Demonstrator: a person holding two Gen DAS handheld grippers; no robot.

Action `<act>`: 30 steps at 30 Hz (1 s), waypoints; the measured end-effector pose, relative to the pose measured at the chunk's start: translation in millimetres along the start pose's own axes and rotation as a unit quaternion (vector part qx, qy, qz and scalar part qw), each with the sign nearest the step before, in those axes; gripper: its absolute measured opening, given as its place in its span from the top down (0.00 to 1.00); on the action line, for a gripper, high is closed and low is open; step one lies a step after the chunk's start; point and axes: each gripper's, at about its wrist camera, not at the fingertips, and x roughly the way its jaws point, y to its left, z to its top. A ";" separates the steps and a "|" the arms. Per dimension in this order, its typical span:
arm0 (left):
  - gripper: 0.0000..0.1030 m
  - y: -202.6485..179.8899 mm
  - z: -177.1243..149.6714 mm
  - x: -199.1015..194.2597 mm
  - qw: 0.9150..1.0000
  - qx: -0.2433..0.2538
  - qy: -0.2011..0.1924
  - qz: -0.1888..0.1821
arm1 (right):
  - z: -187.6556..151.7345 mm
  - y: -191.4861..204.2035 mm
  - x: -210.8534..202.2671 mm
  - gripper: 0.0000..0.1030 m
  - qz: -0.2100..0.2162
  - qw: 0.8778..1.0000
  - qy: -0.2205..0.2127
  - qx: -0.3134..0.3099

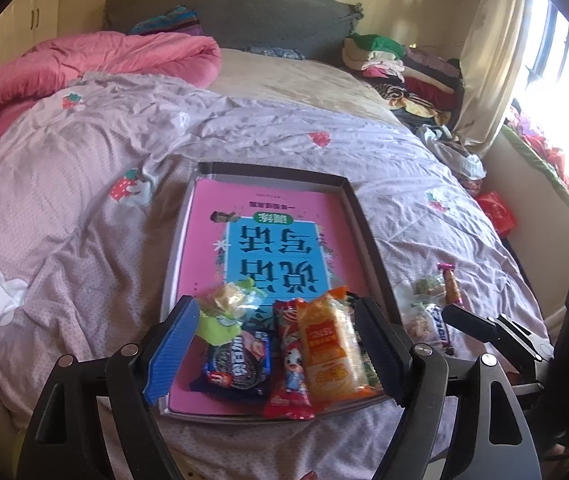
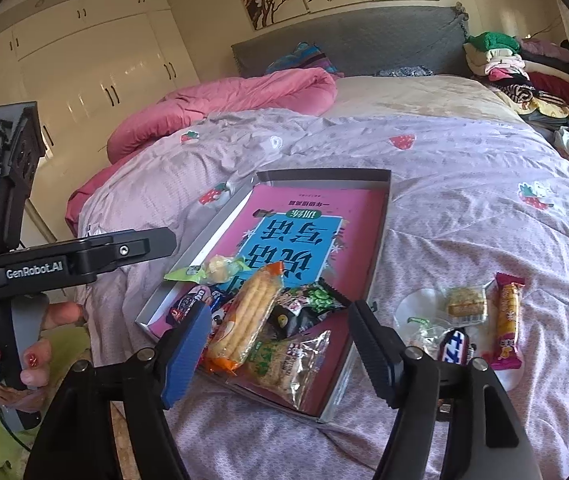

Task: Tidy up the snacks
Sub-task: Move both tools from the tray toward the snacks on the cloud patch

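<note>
Snacks sit in two groups on the bed: a pile at the near end of the shallow tray [image 1: 368,220] and a smaller cluster loose on the lilac quilt [image 1: 84,184] off the tray's right edge.

From your left wrist view, your left claw [image 1: 276,344] stands wide open with nothing between its fingers, hanging over the tray's near edge. Framed between the fingers are the orange cracker pack [image 1: 334,350], the red cartoon packet [image 1: 290,364] and the dark cookie pack [image 1: 238,364], with a green-wrapped sweet [image 1: 226,304] behind them near the tray's left edge. All lie on the pink book [image 1: 260,232] lining the tray. This view cuts off most of the loose cluster; you see only the pink stick snack [image 1: 450,284] and a blue-and-white bar [image 1: 440,324], partly hidden by your right gripper body.

From your right wrist view, your right claw [image 2: 280,340] is also spread open and empty, above the tray's near right corner. Here you see what the other view hides: a clear rice-cracker bag [image 2: 288,360] and a dark green-pea packet [image 2: 304,304] beside the orange pack [image 2: 248,316]. The loose cluster shows fully: a square biscuit [image 2: 466,300], the bar [image 2: 454,346] and the pink stick snack [image 2: 508,320]. Your left hand [image 2: 32,344] grips its handle at the bed's left edge. Folded clothes [image 2: 524,76] crowd the far right corner.
</note>
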 end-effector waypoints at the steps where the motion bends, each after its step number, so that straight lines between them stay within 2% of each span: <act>1: 0.21 -2.2 0.0 -0.8 1.000 0.003 -0.001 -0.001 | -0.1 -1.4 -1.9 0.31 -0.002 1.000 -0.002 0.001; 12: 0.21 -23.7 1.3 -6.9 1.000 0.017 -0.001 -0.022 | 4.6 -26.2 -27.5 0.27 -0.027 0.999 -0.028 0.021; 30: 0.21 -65.4 -1.3 -8.8 0.997 0.054 0.009 -0.049 | 9.7 -72.3 -69.1 0.26 -0.082 0.993 -0.070 0.052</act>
